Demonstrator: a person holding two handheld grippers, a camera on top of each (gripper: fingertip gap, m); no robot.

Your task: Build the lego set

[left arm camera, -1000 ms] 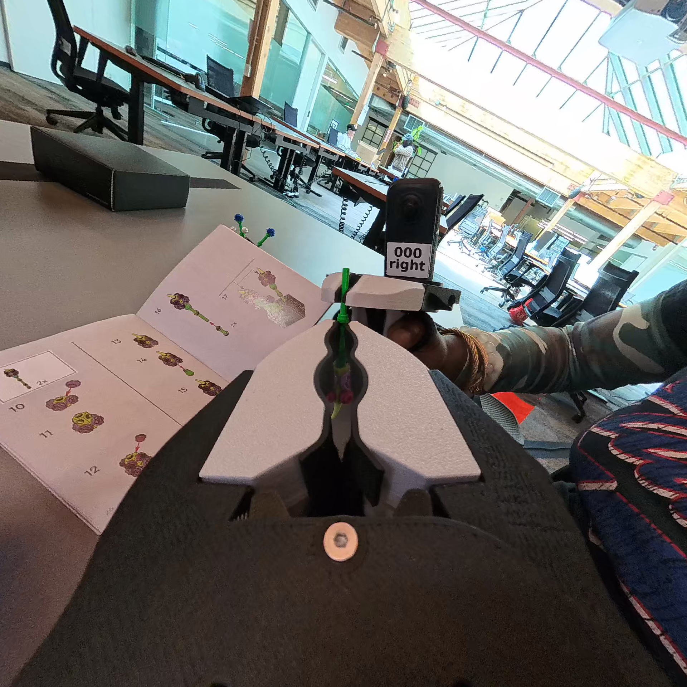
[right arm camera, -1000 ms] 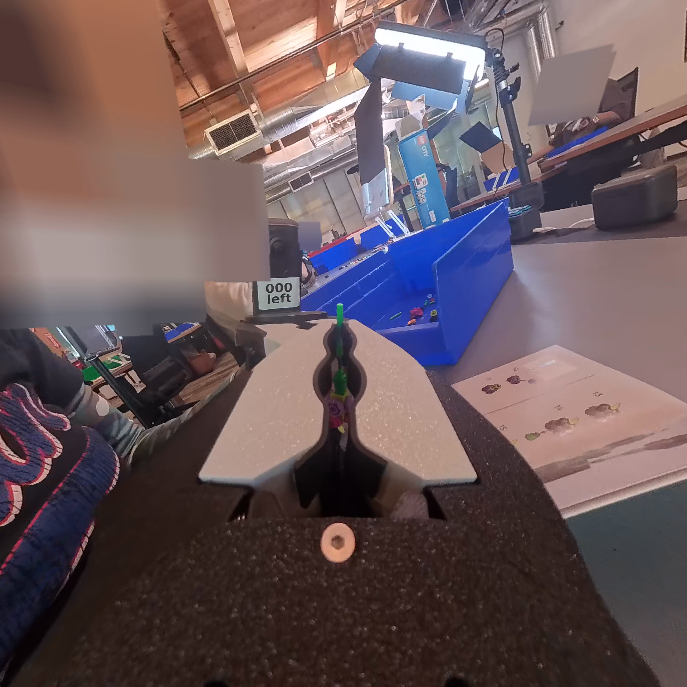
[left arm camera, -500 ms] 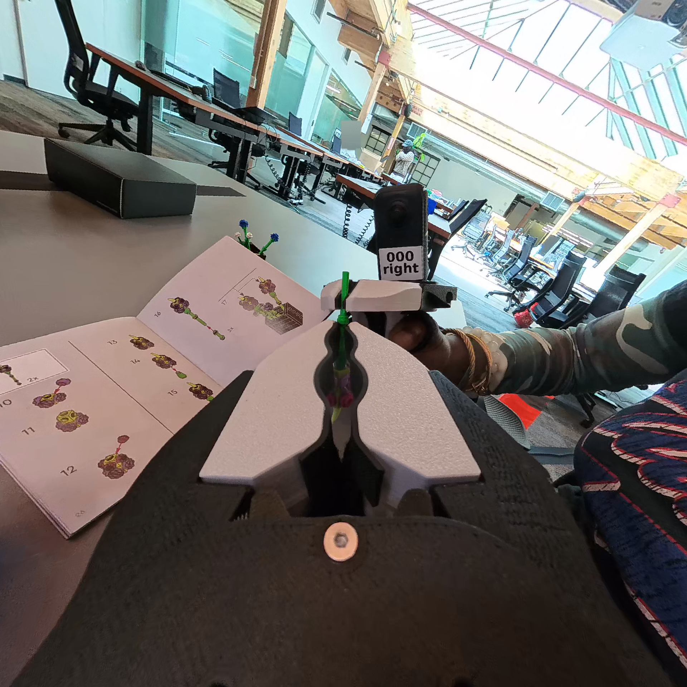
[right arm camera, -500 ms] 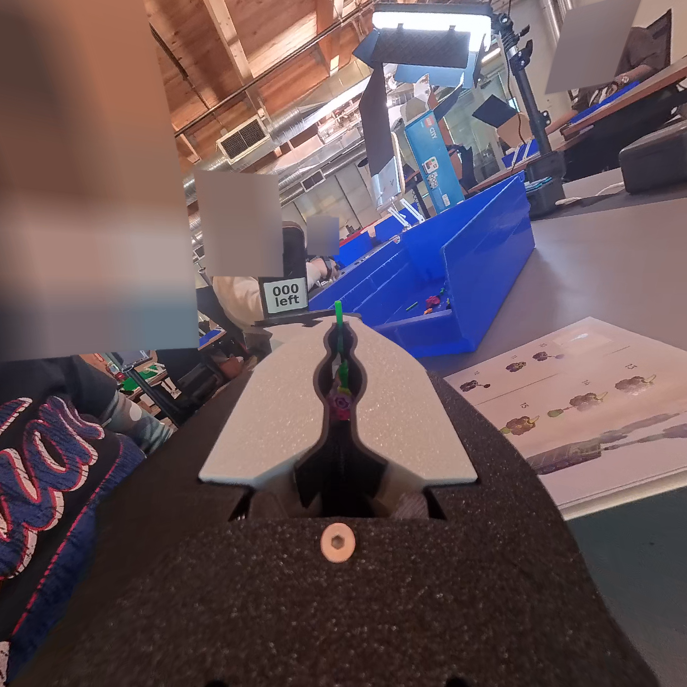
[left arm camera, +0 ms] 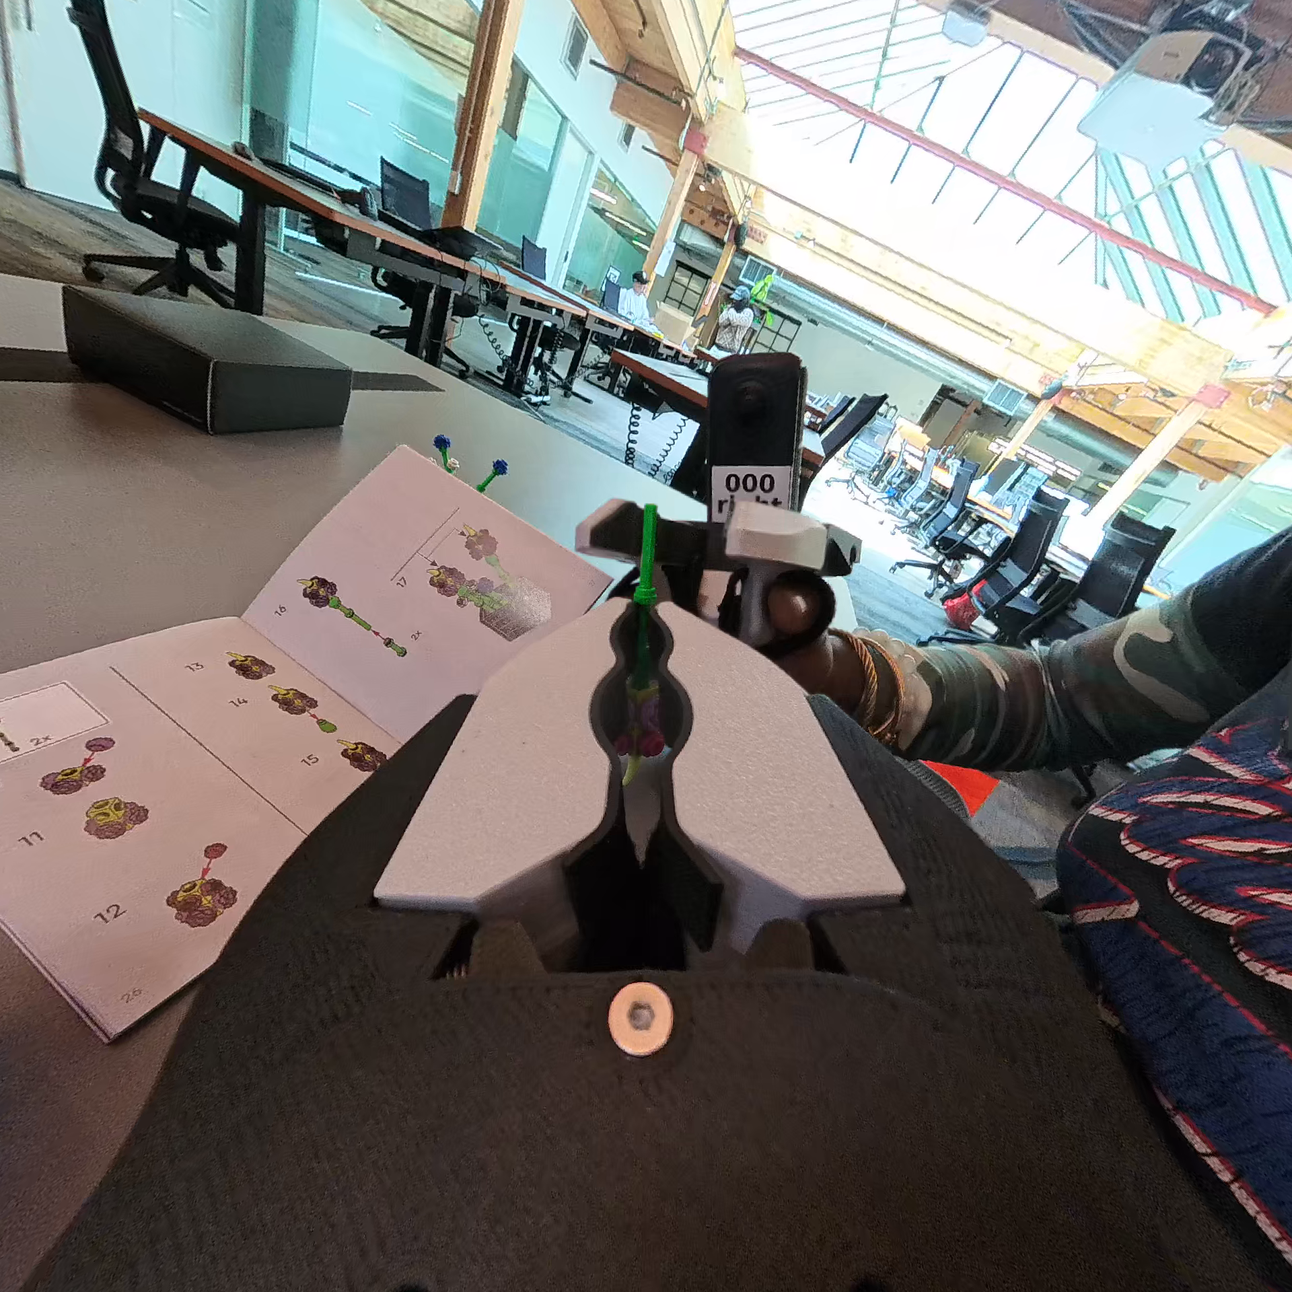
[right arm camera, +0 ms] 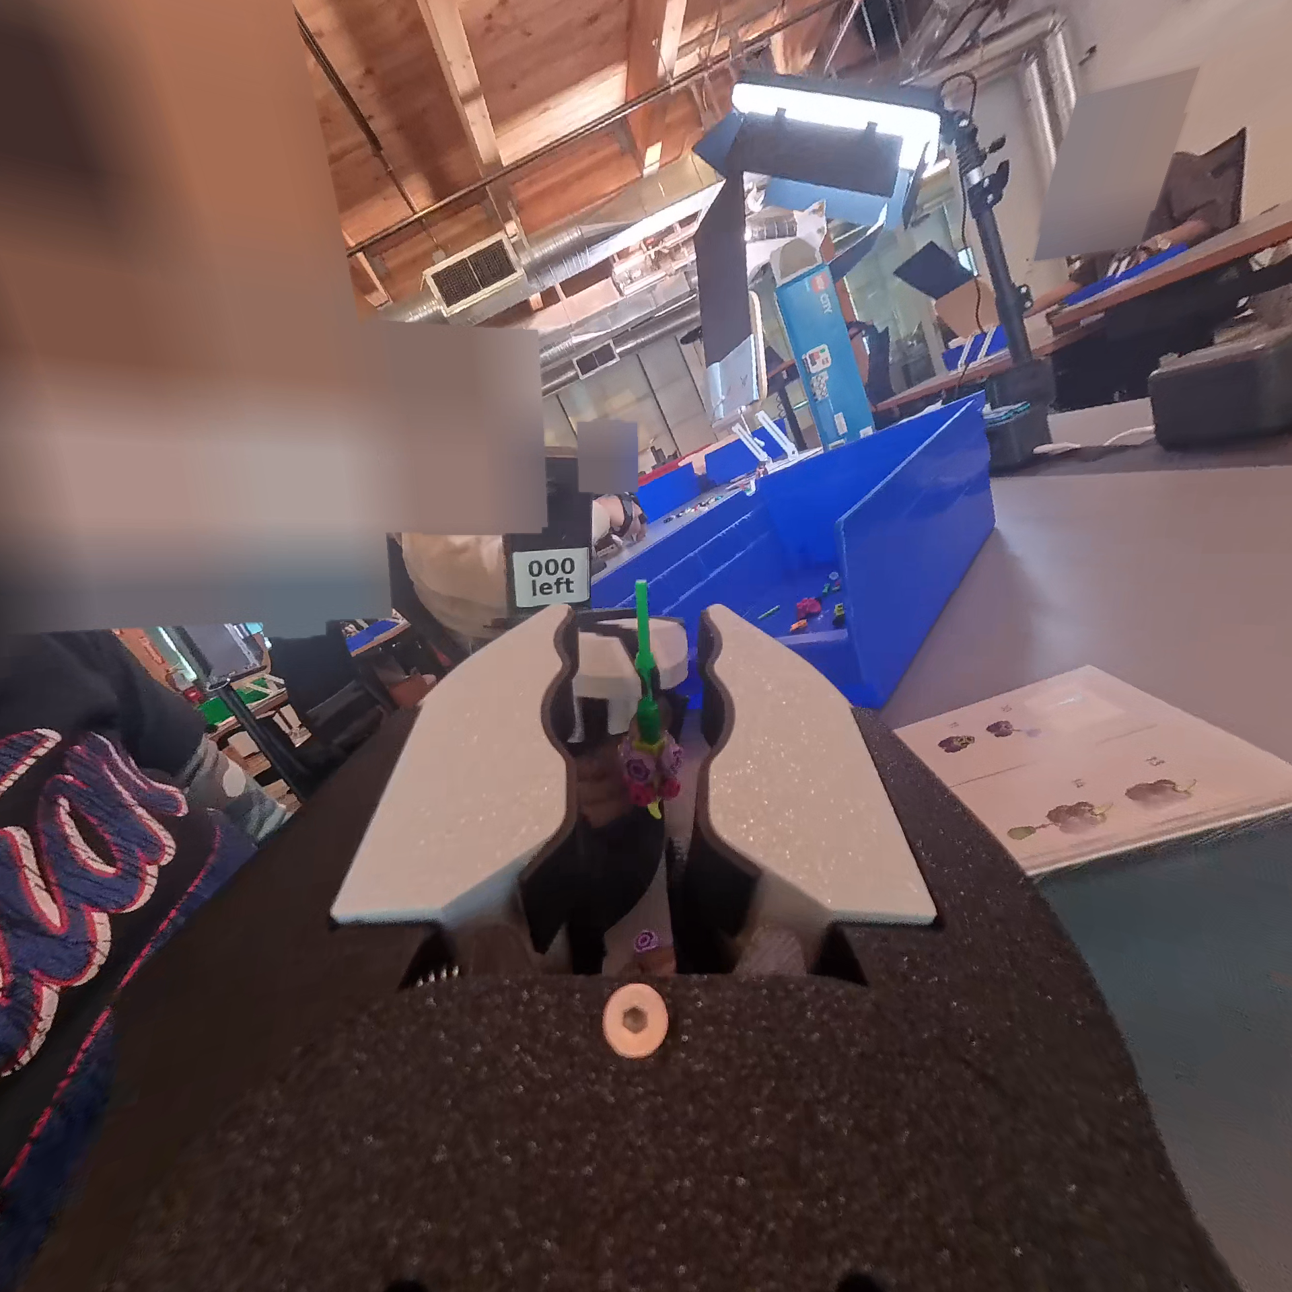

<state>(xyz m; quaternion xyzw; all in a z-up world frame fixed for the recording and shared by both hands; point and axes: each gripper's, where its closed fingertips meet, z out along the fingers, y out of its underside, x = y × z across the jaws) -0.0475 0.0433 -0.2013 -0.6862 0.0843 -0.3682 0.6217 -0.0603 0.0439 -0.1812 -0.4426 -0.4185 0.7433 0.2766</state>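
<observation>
A lego flower, a green stem with a purple bloom [left arm camera: 642,713], is clamped between the fingers of my left gripper [left arm camera: 642,608], which is shut on it. The stem tip sticks up past the fingertips. My right gripper [right arm camera: 636,615] is open, its fingers standing on either side of the same flower [right arm camera: 647,762] without touching it. In the left wrist view the right gripper [left arm camera: 699,535] faces mine just beyond the stem, jaws apart. In the right wrist view the left gripper [right arm camera: 622,650] shows behind the stem.
An open instruction booklet [left arm camera: 210,734] lies on the grey table, also in the right wrist view [right arm camera: 1118,755]. A blue parts bin [right arm camera: 909,545] with loose pieces stands behind. A black box [left arm camera: 203,370] and small blue lego flowers [left arm camera: 468,465] sit farther back. A sleeved arm [left arm camera: 1049,678] reaches in from the right. Both grippers' tips are close together, under 4 cm apart.
My right gripper has opened and let go of the flower stem. My left gripper stays shut on it. Both views have shifted slightly.
</observation>
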